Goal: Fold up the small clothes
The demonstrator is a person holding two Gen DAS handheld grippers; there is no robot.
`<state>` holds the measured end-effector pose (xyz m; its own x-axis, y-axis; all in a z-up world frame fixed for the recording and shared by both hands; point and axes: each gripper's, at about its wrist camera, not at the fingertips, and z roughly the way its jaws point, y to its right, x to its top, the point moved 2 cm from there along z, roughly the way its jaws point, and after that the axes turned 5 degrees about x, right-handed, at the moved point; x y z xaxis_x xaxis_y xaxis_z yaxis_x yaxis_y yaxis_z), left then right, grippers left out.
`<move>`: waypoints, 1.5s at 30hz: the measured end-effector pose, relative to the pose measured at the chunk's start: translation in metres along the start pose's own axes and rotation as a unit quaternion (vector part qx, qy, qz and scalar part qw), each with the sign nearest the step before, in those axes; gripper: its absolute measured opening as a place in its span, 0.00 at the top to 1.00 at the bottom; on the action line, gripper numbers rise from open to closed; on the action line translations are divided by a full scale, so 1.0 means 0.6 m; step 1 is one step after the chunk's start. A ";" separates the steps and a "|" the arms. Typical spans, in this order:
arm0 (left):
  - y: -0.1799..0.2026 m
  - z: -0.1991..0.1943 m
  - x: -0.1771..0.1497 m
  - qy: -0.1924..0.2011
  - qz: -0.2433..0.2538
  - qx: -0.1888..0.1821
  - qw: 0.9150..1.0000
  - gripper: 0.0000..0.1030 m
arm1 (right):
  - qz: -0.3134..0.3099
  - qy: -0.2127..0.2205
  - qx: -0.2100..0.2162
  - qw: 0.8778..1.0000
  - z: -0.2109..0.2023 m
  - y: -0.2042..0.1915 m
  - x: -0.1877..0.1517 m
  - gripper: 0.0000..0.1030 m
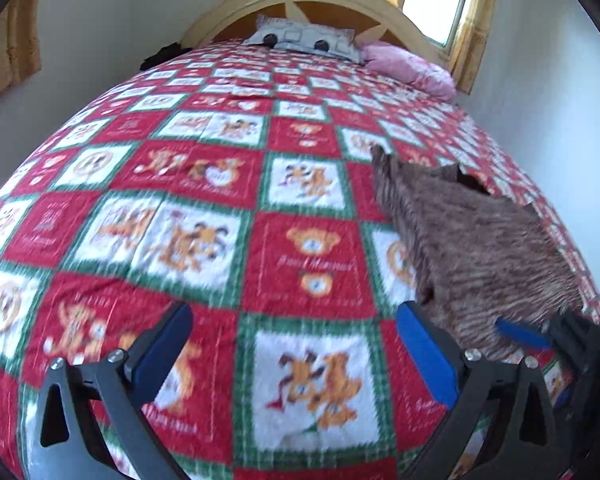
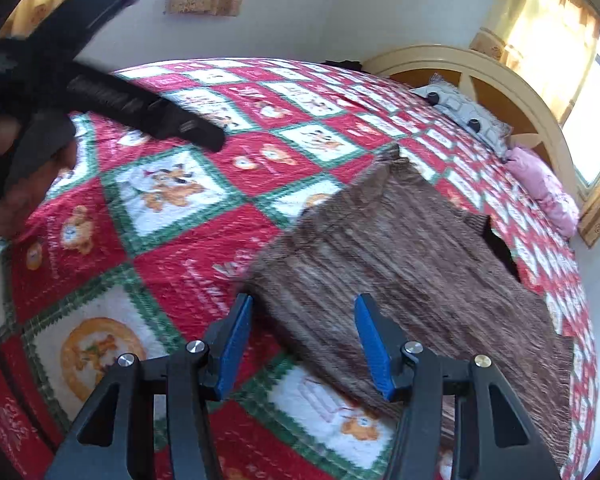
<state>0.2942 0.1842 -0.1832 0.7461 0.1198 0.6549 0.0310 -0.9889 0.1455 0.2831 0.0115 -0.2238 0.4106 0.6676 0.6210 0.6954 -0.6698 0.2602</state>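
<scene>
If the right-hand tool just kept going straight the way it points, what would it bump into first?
Most likely the brown striped garment lying on the bed's quilt. The right tool points down at its near edge with open fingers; exact depth is hard to judge.

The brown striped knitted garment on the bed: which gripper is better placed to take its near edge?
Right. The right gripper hangs open over the brown striped knitted garment; the left gripper faces bare red patchwork quilt.
</scene>
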 end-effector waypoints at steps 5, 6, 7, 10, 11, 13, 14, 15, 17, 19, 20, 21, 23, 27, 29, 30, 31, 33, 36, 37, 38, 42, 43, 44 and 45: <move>0.013 0.010 0.011 0.002 0.017 -0.006 1.000 0.00 | -0.034 -0.005 -0.021 0.999 -0.014 -0.003 -0.024 0.48; 0.014 0.016 0.008 0.001 0.017 -0.010 1.000 0.00 | -0.042 -0.004 -0.030 0.999 -0.016 -0.002 -0.028 0.48; 0.013 0.023 0.004 -0.002 0.015 -0.012 1.000 0.00 | -0.053 -0.002 -0.038 0.998 -0.015 -0.004 -0.029 0.48; 0.003 0.045 -0.008 -0.025 -0.006 -0.018 0.999 0.01 | -0.092 0.003 -0.058 0.994 -0.007 -0.021 -0.019 0.48; -0.001 0.045 -0.008 -0.029 -0.011 -0.020 0.999 0.01 | -0.105 0.008 -0.060 0.993 -0.005 -0.030 -0.014 0.48; -0.008 0.035 -0.006 -0.015 -0.020 -0.030 0.999 0.01 | -0.132 0.013 -0.062 0.989 0.004 -0.049 -0.004 0.60; -0.012 0.035 -0.006 -0.016 -0.027 -0.036 0.999 0.01 | -0.133 0.012 -0.059 0.989 0.008 -0.052 0.001 0.74; -0.015 0.035 -0.007 -0.019 -0.030 -0.038 0.999 0.01 | -0.113 0.007 -0.041 0.993 0.012 -0.049 0.009 0.91; -0.020 0.031 -0.006 -0.018 -0.037 -0.051 0.998 0.01 | -0.085 0.014 -0.040 0.996 0.006 -0.044 0.019 0.91; -0.020 0.025 -0.001 -0.012 -0.042 -0.068 0.997 0.01 | -0.071 0.026 -0.026 0.997 -0.008 -0.048 0.024 0.91; -0.017 0.023 0.005 -0.009 -0.039 -0.071 0.997 0.01 | -0.074 0.026 -0.027 0.997 -0.010 -0.051 0.022 0.91; -0.011 0.021 0.013 -0.006 -0.032 -0.072 0.997 0.01 | -0.077 0.024 -0.026 0.996 -0.008 -0.052 0.016 0.91; 0.004 0.020 0.032 -0.002 -0.018 -0.076 0.997 0.01 | -0.068 0.018 -0.016 0.997 0.001 -0.046 0.007 0.91; 0.047 0.043 0.072 -0.005 0.007 -0.099 0.995 0.01 | -0.056 0.021 -0.008 0.998 0.007 -0.040 0.004 0.91; 0.068 0.064 0.086 -0.012 0.016 -0.103 0.995 0.01 | -0.063 0.020 -0.016 0.998 0.012 -0.047 0.002 0.90; 0.080 0.077 0.092 -0.019 0.022 -0.104 0.994 0.01 | -0.065 0.020 -0.019 0.997 0.013 -0.048 0.000 0.90; 0.092 0.090 0.097 -0.022 0.030 -0.102 0.994 0.01 | -0.066 0.021 -0.022 0.997 0.014 -0.050 0.000 0.90; 0.110 0.106 0.101 -0.026 0.043 -0.103 0.993 0.01 | -0.065 0.023 -0.026 0.997 0.015 -0.051 -0.003 0.90; 0.131 0.129 0.106 -0.033 0.056 -0.098 0.993 0.01 | -0.070 0.026 -0.035 0.997 0.015 -0.054 -0.006 0.90; 0.134 0.135 0.107 -0.034 0.058 -0.098 0.993 0.01 | -0.071 0.026 -0.037 0.996 0.014 -0.056 -0.007 0.90; 0.137 0.141 0.110 -0.034 0.059 -0.096 0.993 0.01 | -0.071 0.026 -0.038 0.996 0.013 -0.058 -0.008 0.90; 0.140 0.171 0.120 -0.037 0.057 -0.099 0.993 0.09 | -0.068 0.028 -0.036 0.997 0.012 -0.057 -0.008 0.90; 0.140 0.181 0.121 -0.046 0.053 -0.104 0.992 0.15 | -0.067 0.028 -0.035 0.997 0.012 -0.057 -0.007 0.90; 0.140 0.185 0.121 -0.050 0.052 -0.106 0.992 0.26 | -0.066 0.028 -0.034 0.997 0.013 -0.055 -0.008 0.90; 0.142 0.185 0.123 -0.042 0.055 -0.106 0.992 0.38 | -0.065 0.028 -0.034 0.997 0.013 -0.055 -0.008 0.90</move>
<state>0.4255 0.0990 -0.2047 0.7906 -0.0055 0.6123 -0.1885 -0.9536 0.2349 0.2630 0.0330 -0.2409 0.2843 0.7330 0.6180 0.6986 -0.5998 0.3901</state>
